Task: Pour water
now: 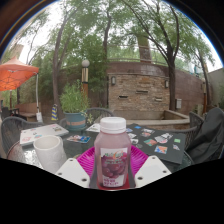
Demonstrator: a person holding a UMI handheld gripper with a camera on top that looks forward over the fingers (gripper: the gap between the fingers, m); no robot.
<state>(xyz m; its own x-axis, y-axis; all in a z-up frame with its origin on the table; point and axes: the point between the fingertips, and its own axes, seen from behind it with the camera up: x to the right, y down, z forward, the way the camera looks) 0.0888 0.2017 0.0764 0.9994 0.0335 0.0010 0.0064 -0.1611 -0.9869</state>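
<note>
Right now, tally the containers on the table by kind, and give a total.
Bottles: 1, the pink-capped bottle, standing between the fingers
White cups: 1, the white cup beside the bottle
Teal bowls: 1, the teal bowl beyond them
Total: 3

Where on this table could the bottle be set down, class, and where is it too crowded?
The tongs are shut on the bottle. The likeliest bare patch of table lies between the white cup and the bottle. Crowded: the scattered cards beyond the bottle on the other side, and the far middle around the teal pot.
</note>
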